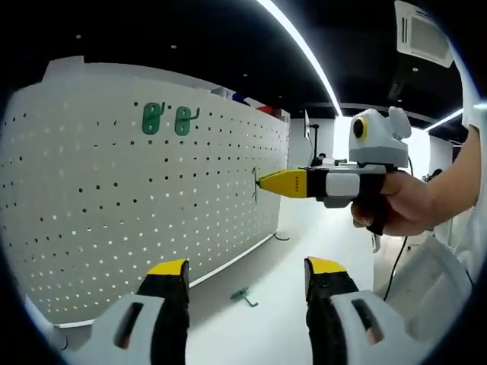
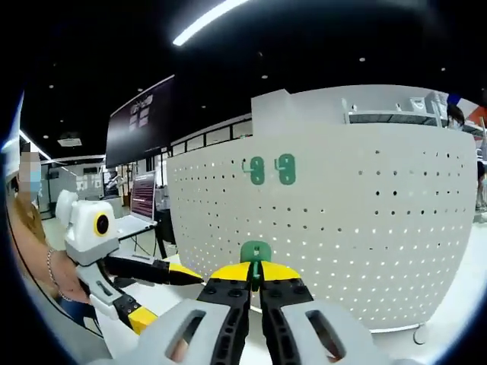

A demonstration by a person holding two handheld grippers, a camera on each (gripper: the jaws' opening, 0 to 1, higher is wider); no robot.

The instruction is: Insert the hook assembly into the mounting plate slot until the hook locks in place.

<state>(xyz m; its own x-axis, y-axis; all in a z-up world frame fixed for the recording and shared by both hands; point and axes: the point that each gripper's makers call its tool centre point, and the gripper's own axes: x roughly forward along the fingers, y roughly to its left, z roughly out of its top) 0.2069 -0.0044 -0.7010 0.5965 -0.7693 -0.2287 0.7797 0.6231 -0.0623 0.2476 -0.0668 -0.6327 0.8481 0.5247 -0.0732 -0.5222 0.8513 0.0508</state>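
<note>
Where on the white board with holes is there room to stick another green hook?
The pegboard is bare below and to both sides of the two mounted green hooks. It is crowded at the spot where the right gripper presses its held hook. A loose hook lies on the table.

We see a bright ceiling light strip blown out against a dark ceiling in the upper right of the left gripper view. The white pegboard is evenly lit and sharp. Straight lines bow strongly toward the edges.
</note>
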